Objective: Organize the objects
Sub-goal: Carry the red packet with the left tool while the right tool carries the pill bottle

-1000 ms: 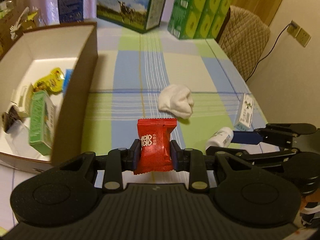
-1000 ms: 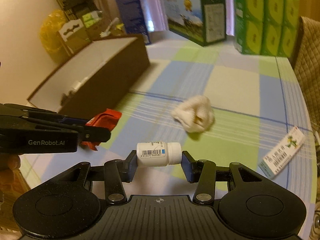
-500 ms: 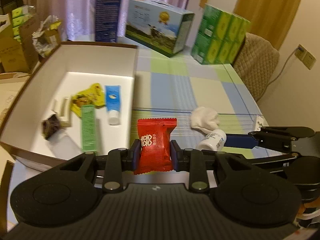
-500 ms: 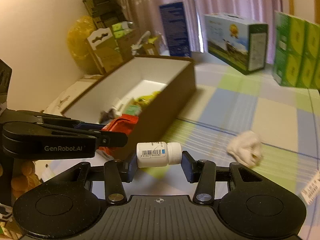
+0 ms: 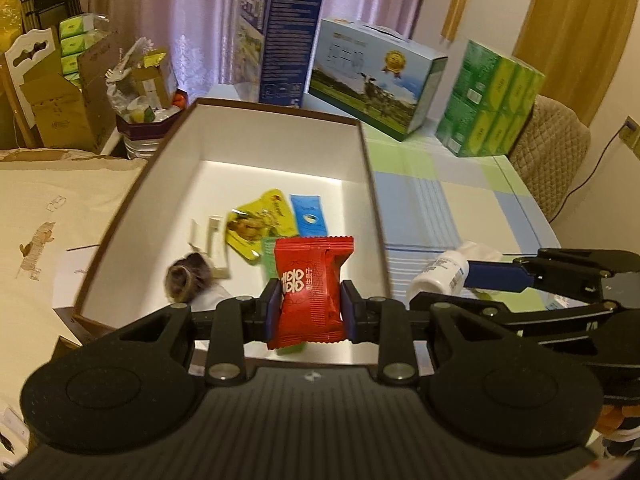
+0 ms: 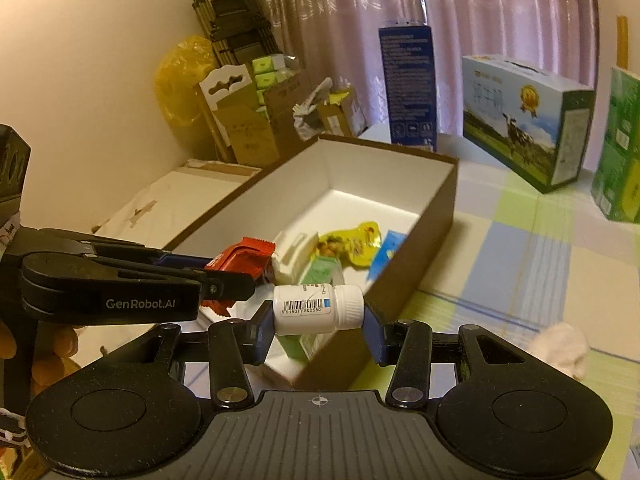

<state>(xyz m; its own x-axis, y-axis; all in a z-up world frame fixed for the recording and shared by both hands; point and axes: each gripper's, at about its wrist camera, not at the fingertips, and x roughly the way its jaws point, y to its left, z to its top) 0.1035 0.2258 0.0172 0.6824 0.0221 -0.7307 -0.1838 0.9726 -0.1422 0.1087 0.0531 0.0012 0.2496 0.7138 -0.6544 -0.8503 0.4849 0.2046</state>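
Observation:
My left gripper (image 5: 308,314) is shut on a red candy packet (image 5: 310,290) and hangs over the near end of the brown box (image 5: 370,184), whose inside is white. In the right wrist view the packet (image 6: 240,258) shows edge-on in that gripper. My right gripper (image 6: 318,322) is shut on a white pill bottle (image 6: 316,309), held sideways above the box's near corner (image 6: 432,232). The bottle (image 5: 438,274) also shows in the left wrist view, just right of the box wall. Inside the box lie a yellow pouch (image 5: 260,226), a blue sachet (image 5: 308,214) and a green packet (image 6: 320,270).
A crumpled white cloth (image 6: 562,350) lies on the checked tablecloth (image 5: 460,196) right of the box. At the back stand a blue carton (image 5: 284,46), a cow-print milk box (image 5: 376,76) and green tissue packs (image 5: 492,100). Cardboard boxes (image 5: 60,104) sit at the left, a padded chair (image 5: 552,152) at the right.
Both grippers have risen and swung left from the tablecloth to above the box, each keeping its object. The cloth and the small carton have slid to the right edge of view.

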